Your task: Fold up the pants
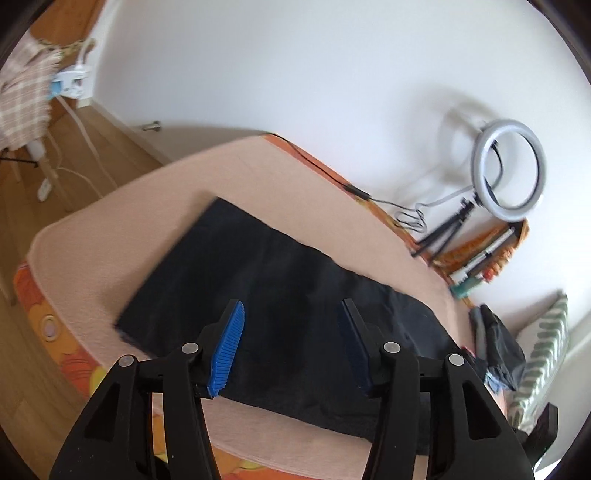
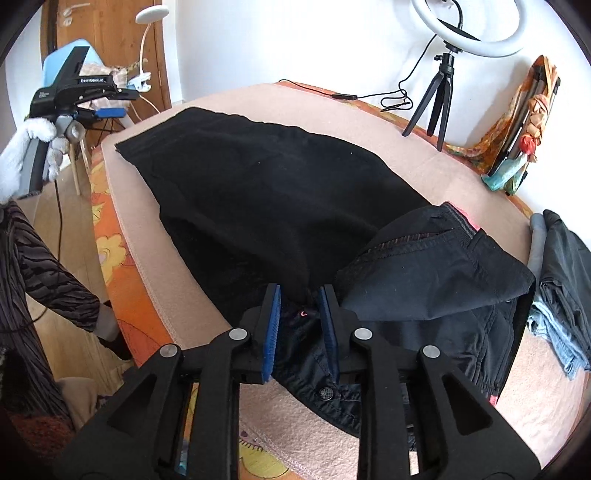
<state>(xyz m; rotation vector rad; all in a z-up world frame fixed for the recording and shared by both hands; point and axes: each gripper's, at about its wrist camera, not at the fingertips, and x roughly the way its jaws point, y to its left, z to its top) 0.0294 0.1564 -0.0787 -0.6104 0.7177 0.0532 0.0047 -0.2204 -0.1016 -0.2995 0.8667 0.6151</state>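
The black pants [image 2: 258, 192] lie stretched across a pink blanket [image 2: 424, 162] that covers the bed, legs laid one on the other and running toward the upper left of the right wrist view, waist end bunched at lower centre. That layout looks like a lengthwise fold already made, with the waist part turned over on itself at centre right, its inner waistband [image 2: 454, 218] and a metal button [image 2: 325, 392] showing.

The right gripper [image 2: 299, 314] sits low over the waist end with its blue pads [image 2: 271, 328] partly closed around a ridge of dark cloth. Fabric fills the gap between them, but whether the pads actually pinch it cannot be told. Holding there probably serves to lift the waist and carry it toward the leg hems.

The left gripper [image 1: 291, 325] hangs above the middle of the pants with its fingers spread wide and nothing between them; the cloth lies below and beyond the tips, apart from them. In the right wrist view it appears at upper left, raised in a white-gloved hand [image 2: 33, 147] well off the bed, likely waiting to take a second corner.

A ring light on a tripod [image 2: 469, 33] stands at the far edge, and folded clothes [image 2: 565, 280] are stacked at the right.
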